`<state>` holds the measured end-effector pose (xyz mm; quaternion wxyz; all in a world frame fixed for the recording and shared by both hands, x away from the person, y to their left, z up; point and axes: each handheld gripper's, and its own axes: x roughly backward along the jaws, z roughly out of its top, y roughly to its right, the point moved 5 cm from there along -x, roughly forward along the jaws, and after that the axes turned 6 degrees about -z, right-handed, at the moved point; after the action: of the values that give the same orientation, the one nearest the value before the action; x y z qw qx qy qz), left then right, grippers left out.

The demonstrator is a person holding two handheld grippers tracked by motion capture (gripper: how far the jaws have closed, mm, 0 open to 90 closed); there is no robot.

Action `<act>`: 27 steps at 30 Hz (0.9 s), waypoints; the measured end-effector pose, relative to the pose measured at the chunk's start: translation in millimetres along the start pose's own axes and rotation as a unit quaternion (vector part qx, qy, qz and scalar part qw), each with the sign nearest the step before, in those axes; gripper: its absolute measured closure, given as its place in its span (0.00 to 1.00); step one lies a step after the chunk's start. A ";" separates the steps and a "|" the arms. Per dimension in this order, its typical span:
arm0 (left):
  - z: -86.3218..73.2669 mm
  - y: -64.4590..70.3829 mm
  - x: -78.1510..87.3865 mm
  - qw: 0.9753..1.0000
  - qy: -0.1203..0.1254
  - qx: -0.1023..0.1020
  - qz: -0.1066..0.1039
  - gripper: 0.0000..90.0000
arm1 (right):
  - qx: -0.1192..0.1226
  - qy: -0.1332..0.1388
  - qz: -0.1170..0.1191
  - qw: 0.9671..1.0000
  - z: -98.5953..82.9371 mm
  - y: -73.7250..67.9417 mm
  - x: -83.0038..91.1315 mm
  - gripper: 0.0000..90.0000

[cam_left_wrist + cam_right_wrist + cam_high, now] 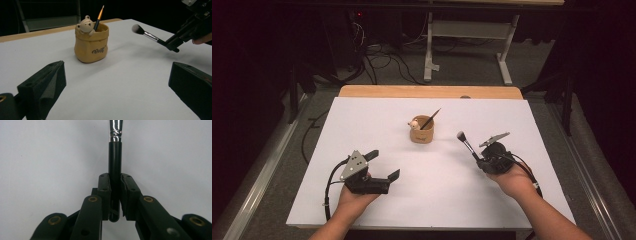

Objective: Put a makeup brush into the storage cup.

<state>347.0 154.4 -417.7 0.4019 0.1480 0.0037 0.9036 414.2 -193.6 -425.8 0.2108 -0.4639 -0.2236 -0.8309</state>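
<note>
While clamped (right gripper (115, 192)): makeup brush (467, 144).

Brush (430, 120) in pot (422, 135) on table (362, 120)

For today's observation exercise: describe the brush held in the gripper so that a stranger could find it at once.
Start at the white table and find the tan pot near its middle. To its right, the right gripper is shut on the makeup brush, held clear of the pot. It has a fluffy pale head, silver ferrule and black handle, unlike the thin orange-tipped brush standing in the pot.
</note>
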 end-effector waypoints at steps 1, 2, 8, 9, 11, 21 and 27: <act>-0.1 0.0 -0.2 1.000 0.000 0.000 0.000 0.02 | -0.003 0.003 0.001 1.000 -0.6 0.1 -0.7 0.91; -0.2 0.0 -0.4 1.000 0.000 0.000 0.000 0.02 | -0.005 0.006 -0.001 1.000 -1.7 0.3 -2.3 0.91; -0.8 0.2 -0.9 1.000 -0.002 -0.002 0.000 0.02 | -0.019 0.032 0.008 0.999 -2.9 -1.8 -7.0 0.91; -0.8 0.2 -0.9 1.000 -0.002 -0.002 0.000 0.02 | -0.016 0.036 0.007 0.999 -2.5 -2.2 -6.9 0.91; -1.0 0.0 -1.1 1.000 -0.002 -0.001 0.000 0.02 | -0.022 0.051 0.008 0.998 -1.8 -3.1 -7.5 0.91; -2.8 -0.2 -1.9 1.000 -0.004 0.004 0.001 0.02 | -0.035 0.111 0.016 0.993 -0.2 -6.3 -8.6 0.91; -3.3 -2.7 -1.7 1.000 -0.003 0.010 0.005 0.02 | -0.052 0.140 0.022 0.989 0.2 -2.5 -5.8 0.91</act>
<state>349.1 155.4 -421.6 0.3959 0.1544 0.0106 0.9052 415.7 -190.6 -431.2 0.2335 -0.3581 -0.1378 -0.8935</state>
